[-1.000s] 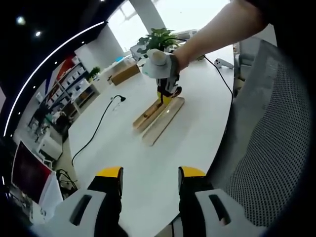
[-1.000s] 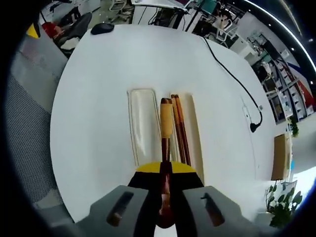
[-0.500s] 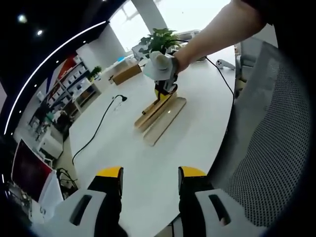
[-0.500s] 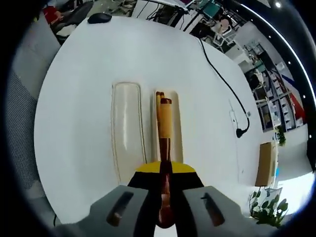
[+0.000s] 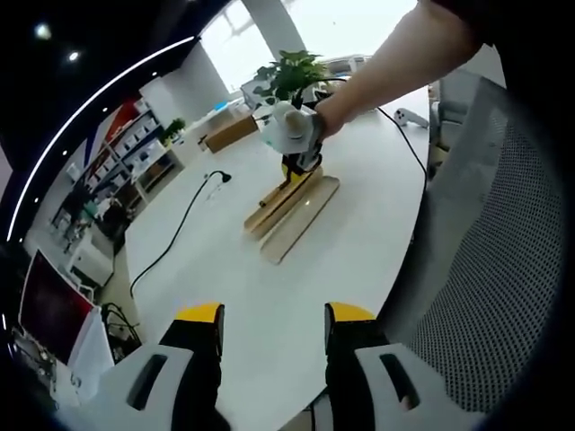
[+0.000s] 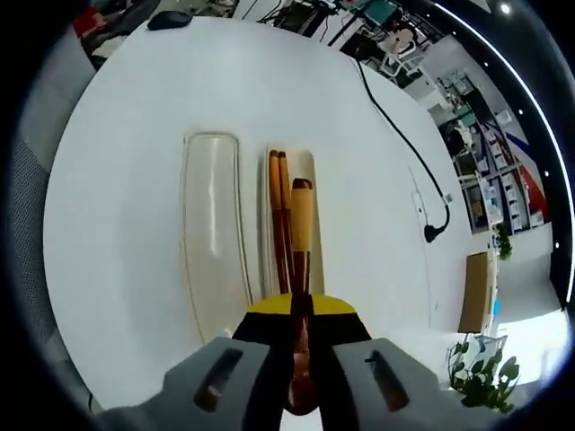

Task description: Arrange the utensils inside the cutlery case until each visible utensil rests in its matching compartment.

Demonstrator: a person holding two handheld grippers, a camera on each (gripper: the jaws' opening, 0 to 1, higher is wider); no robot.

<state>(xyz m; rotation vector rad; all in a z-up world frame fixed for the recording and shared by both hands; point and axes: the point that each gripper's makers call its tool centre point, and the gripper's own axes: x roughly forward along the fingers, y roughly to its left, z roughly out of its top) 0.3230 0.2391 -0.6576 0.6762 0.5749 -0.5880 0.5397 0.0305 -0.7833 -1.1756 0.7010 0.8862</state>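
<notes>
Wooden utensil, dark handle w/ a pale front part, is clamped between the jaws of the right claw and points forward over the case. It hangs above the tray that already has the chopsticks lying in it; the utensil is just right of them. I cannot tell if it touches the tray yet.

Step in hand, I think: putting this utensil in its slot beside the chopsticks. Next move needs lowering it flat and parallel to the chopsticks, then releasing, w/o pushing them.

Lid lies just left of the tray, empty.

Left claw has its jaws apart, holds nothing, well away from the case, near the table edge.

Around: cable to the right, mouse far off, mesh chair. Nothing stands in the way.
</notes>
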